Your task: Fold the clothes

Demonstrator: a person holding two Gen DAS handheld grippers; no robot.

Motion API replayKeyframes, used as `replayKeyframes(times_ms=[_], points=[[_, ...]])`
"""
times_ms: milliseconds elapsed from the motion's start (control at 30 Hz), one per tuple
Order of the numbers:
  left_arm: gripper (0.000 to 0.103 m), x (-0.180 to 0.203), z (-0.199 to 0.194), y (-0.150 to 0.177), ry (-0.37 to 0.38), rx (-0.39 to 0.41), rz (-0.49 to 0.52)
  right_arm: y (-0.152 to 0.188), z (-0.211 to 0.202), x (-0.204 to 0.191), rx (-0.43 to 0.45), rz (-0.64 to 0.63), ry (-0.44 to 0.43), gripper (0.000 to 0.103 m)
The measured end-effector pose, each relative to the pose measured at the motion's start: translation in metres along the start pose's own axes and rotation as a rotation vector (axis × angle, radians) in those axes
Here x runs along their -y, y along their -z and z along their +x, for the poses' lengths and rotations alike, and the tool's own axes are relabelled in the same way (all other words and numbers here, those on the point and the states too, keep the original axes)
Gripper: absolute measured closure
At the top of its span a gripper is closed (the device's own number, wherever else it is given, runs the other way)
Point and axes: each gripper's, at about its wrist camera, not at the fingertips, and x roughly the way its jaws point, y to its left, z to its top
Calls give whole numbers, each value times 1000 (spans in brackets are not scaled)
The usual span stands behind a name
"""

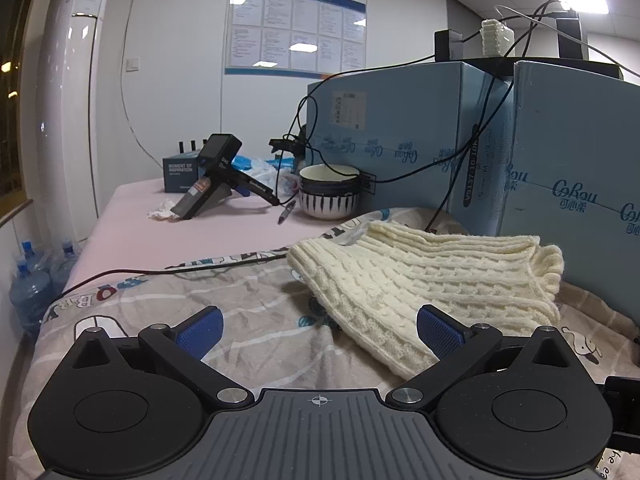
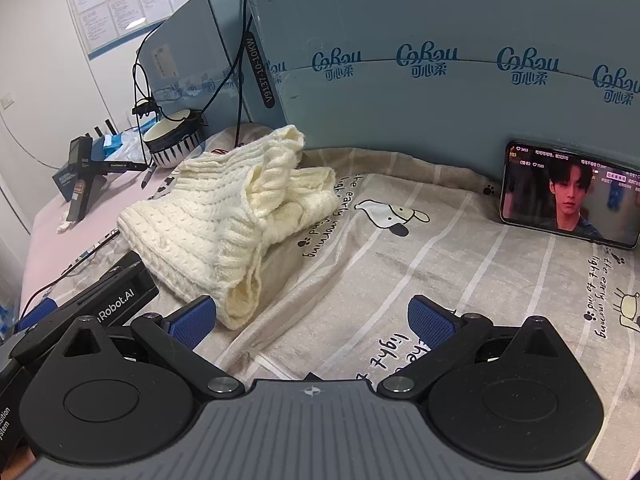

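Left claw [image 1: 319, 332] spread wide, empty, low over printed sheet [image 1: 240, 312]. Right claw [image 2: 311, 320] likewise agape, empty. Cream knit sweater [image 2: 208, 216] bunched on counter just ahead, between claws and blue boxes [image 2: 440, 40]. Likely soft, light, stretchy, snag-prone; best pinch at ribbed hem [image 2: 240, 304].

There is one fluffy white sweater [image 2: 224, 220] lying on one blanket [image 2: 440, 280] with puppy pictures, and two big blue boxes [image 1: 400, 136] stand behind it. I count two tools, a left tool [image 1: 319, 330] and a right tool [image 2: 312, 318], each with two blue fingers [image 1: 200, 330] spread wide apart. There is also one striped bowl [image 1: 329, 196], one phone [image 2: 568, 194] showing a video, one pen [image 1: 287, 212], one tall white air cooler [image 1: 72, 100], one poster [image 1: 295, 26] on the wall, and three water jugs [image 1: 30, 292] on the floor.
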Motion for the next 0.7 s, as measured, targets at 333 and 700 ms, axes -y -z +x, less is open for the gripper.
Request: replayKeyframes(times_ms=[333,700], points=[[0,-1,0,0,1,5,-6,1,1,1,-5,-2,2,0],[0,-1,1,0,7,4,-8,1,1,1,-10,-9,7,0]])
